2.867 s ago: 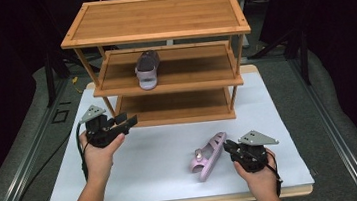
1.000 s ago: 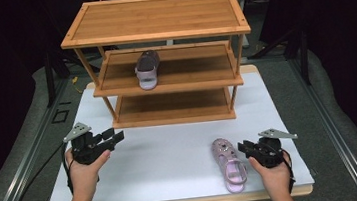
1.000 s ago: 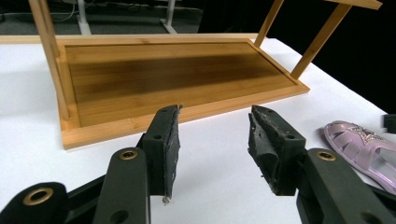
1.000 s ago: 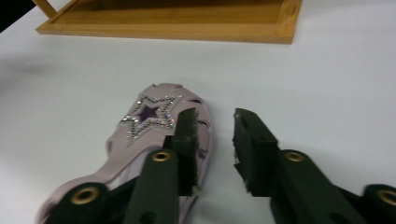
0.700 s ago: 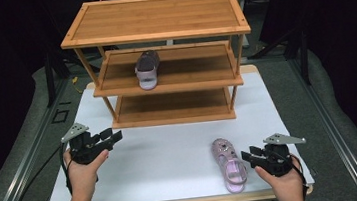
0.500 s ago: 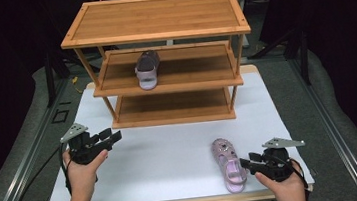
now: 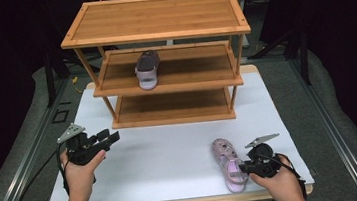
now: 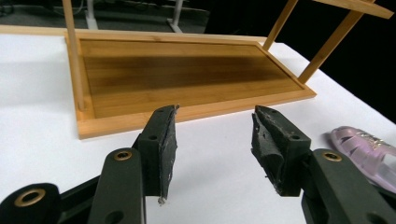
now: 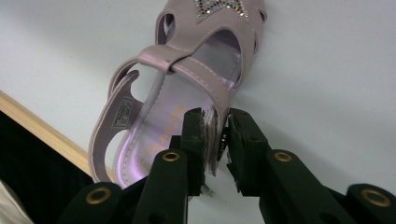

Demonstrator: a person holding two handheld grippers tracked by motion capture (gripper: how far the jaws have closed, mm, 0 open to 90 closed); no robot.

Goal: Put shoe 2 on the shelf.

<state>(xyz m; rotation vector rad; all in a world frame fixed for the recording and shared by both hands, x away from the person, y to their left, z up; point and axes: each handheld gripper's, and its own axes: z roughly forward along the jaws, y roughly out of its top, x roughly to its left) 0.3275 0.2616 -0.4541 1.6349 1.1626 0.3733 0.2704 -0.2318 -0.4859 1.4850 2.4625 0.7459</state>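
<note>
While my right gripper (image 9: 215, 133) has just been closing, its jaws clamp the side wall of the pink sandal (image 9: 187, 88), which lies on the white table (image 7: 172, 156) near its front edge; my left gripper (image 8: 212, 140) hovers spread, holding nothing, before the bamboo rack (image 7: 159, 27).

The sandal (image 7: 228, 164) at the lower right of the high view is pale lilac pink with a glittery, silver-speckled star patch on its toe (image 9: 219, 7), and its twin (image 7: 147, 69) on the middle shelf, upper centre, is lilac with a dark grey-brown inside. The shelf rack (image 7: 158, 18) is warm honey-brown bamboo with fine lengthwise grain, standing on a white tabletop (image 7: 172, 151) edged in light wood. Both grippers (image 7: 101, 140) (image 7: 242, 168) are matt black with brass-coloured rivets and grey plates.
</note>
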